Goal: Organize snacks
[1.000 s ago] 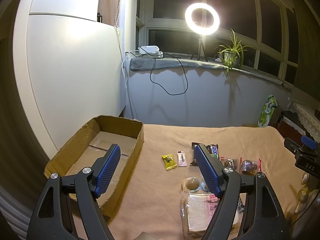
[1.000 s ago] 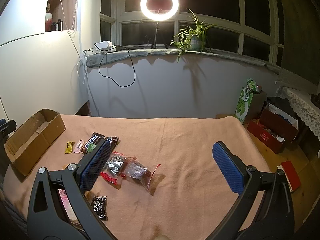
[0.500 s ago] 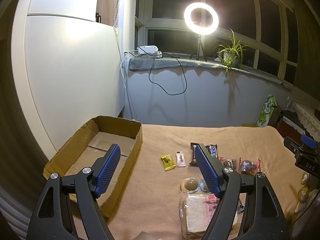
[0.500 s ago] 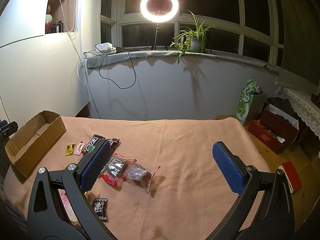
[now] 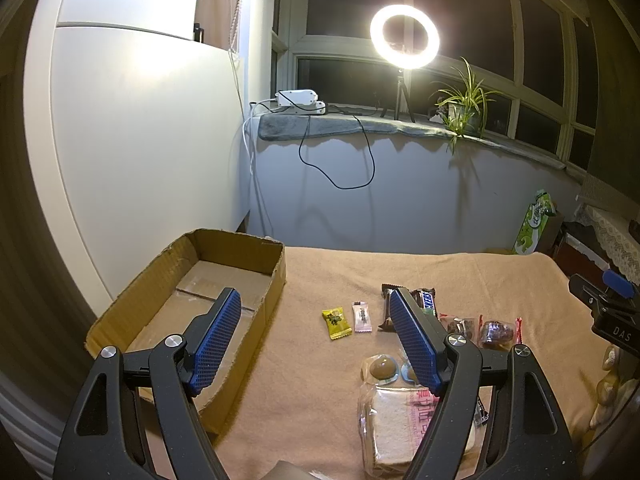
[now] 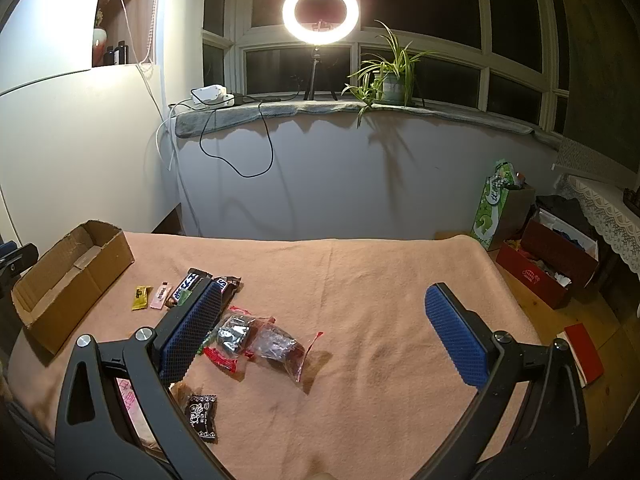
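Observation:
An empty cardboard box (image 5: 208,276) sits at the left of the blanket-covered table (image 5: 460,272); it also shows in the right wrist view (image 6: 64,276). Snacks lie in a loose group: a yellow candy (image 5: 335,321), a pink candy (image 5: 361,316), chocolate bars (image 6: 192,284), clear red-edged packets (image 6: 264,340), a bagged bread slice (image 5: 400,420), a small black packet (image 6: 203,418). My left gripper (image 5: 314,338) is open and empty, held above the table between box and snacks. My right gripper (image 6: 324,328) is open and empty above the packets.
A ring light (image 6: 320,10), a potted plant (image 6: 390,76) and a white power unit (image 5: 300,101) with a hanging cable stand on the windowsill. A green bag (image 6: 494,208) and a red box (image 6: 548,264) sit on the floor at the right.
Both grippers have drifted slightly; the views shift a little. Nothing was taken hold of and the snacks have not moved.

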Motion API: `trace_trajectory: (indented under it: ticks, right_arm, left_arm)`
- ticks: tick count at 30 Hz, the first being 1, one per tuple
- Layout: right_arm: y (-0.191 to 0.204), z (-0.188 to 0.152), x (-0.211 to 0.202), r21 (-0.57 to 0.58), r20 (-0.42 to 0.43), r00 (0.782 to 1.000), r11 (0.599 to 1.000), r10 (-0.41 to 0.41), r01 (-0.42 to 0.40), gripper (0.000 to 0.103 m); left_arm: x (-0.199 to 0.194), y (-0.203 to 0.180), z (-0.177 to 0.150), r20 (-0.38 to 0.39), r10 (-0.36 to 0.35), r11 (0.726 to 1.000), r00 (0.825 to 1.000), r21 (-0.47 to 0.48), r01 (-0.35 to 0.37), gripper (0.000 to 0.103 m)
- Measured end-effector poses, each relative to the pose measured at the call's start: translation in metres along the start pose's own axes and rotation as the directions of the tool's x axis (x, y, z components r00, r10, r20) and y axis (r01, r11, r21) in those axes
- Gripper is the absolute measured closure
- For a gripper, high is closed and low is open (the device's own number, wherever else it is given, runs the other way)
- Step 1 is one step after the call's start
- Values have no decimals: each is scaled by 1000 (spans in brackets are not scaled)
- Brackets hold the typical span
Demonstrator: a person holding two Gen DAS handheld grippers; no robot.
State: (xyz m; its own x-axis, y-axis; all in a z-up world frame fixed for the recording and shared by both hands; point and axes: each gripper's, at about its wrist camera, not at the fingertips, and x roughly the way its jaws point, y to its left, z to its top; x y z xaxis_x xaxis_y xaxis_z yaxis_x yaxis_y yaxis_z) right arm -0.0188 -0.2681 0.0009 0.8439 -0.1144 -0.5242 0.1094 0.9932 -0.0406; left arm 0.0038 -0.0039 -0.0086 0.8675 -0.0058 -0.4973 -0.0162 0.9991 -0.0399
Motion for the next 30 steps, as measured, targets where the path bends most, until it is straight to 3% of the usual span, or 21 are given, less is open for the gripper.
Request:
trace_trajectory:
  ticks: [30]
  right_arm:
    - [8, -5, 1, -9, -10, 1000, 1000, 17, -17, 0]
  left_arm:
    - [0, -4, -3, -8, -14, 1000, 1000, 8, 14, 26]
